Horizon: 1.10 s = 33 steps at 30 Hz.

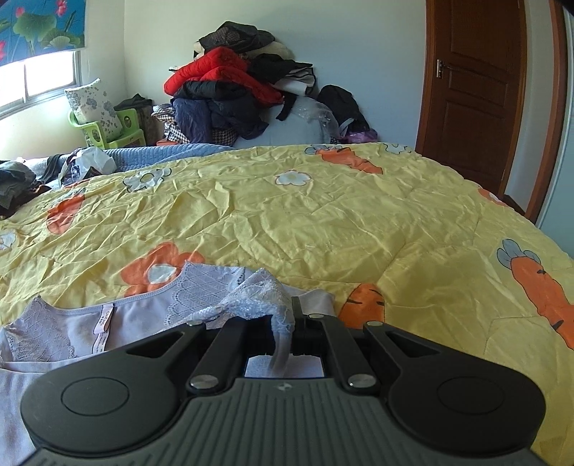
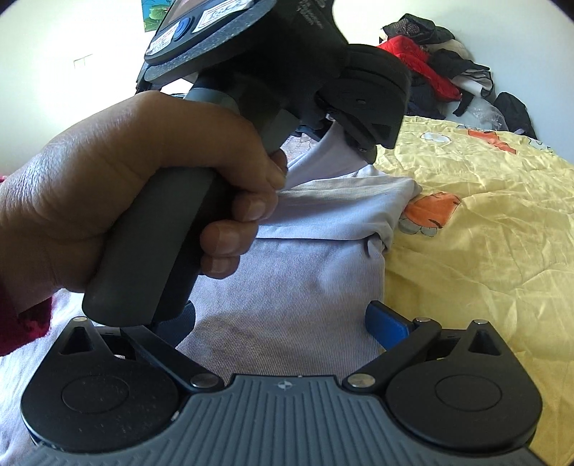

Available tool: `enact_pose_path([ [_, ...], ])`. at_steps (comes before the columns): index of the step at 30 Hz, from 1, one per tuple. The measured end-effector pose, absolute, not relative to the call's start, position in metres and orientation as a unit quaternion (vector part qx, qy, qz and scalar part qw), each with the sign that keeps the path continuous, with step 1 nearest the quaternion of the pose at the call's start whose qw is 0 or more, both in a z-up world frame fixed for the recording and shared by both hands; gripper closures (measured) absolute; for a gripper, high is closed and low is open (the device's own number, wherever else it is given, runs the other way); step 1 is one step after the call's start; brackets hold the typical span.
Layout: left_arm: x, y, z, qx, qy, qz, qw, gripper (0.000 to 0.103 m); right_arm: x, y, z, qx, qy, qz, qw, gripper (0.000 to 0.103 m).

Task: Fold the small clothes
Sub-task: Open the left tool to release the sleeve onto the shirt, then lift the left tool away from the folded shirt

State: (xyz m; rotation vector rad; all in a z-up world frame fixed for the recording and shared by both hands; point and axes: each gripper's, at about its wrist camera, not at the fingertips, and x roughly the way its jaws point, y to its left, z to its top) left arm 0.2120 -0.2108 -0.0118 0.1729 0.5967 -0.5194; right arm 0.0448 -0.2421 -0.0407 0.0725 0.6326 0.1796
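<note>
Lavender lace-trimmed cotton garment (image 1: 143,319) lies on yellow carrot-print quilt (image 1: 323,222); left tool (image 1: 287,315) clenches its lace edge, right tool (image 2: 283,315) gapes above it.

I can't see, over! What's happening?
Left gripper shut on lace edge. Right gripper open over lilac top. Nothing in the way.

Yellow carrot-print quilt (image 1: 287,222) spread ahead of the gripper, heaped clothes pile (image 1: 236,82) against the pale wall (image 1: 358,53) beyond, brown wooden door (image 1: 473,89) far right, sunlit window (image 1: 39,79) far left under a lotus-print blind (image 1: 39,25), green plastic chair (image 1: 111,129) beside it.
</note>
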Motion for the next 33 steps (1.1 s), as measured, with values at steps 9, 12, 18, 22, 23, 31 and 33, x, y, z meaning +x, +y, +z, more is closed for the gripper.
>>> enact_pose_path([
  [9, 0.208, -0.219, -0.014, 0.096, 0.295, -0.27, 0.912, 0.096, 0.047, -0.24, -0.042, 0.029, 0.313, 0.087, 0.945, 0.0],
  [12, 0.21, -0.221, -0.014, 0.093, 0.312, -0.281, 0.903, 0.082, 0.046, -0.241, -0.041, 0.033, 0.312, 0.088, 0.945, 0.0],
  [18, 0.197, -0.226, 0.004, 0.089, 0.271, -0.315, 0.905, 0.013, 0.046, -0.24, -0.042, 0.032, 0.313, 0.088, 0.945, 0.0],
  [22, 0.188, -0.228, 0.02, 0.104, 0.237, -0.315, 0.913, 0.013, 0.046, -0.241, -0.041, 0.035, 0.312, 0.089, 0.945, 0.0],
  [23, 0.187, -0.225, 0.024, 0.099, 0.227, -0.31, 0.918, 0.013, 0.045, -0.241, -0.041, 0.036, 0.312, 0.089, 0.945, 0.0],
  [31, 0.19, -0.168, 0.062, -0.009, 0.183, -0.319, 0.93, 0.008, 0.045, -0.24, -0.041, 0.037, 0.312, 0.088, 0.945, 0.0],
  [33, 0.187, -0.153, 0.061, 0.004, 0.172, -0.285, 0.943, 0.002, 0.044, -0.24, -0.041, 0.039, 0.312, 0.088, 0.945, 0.0],
])
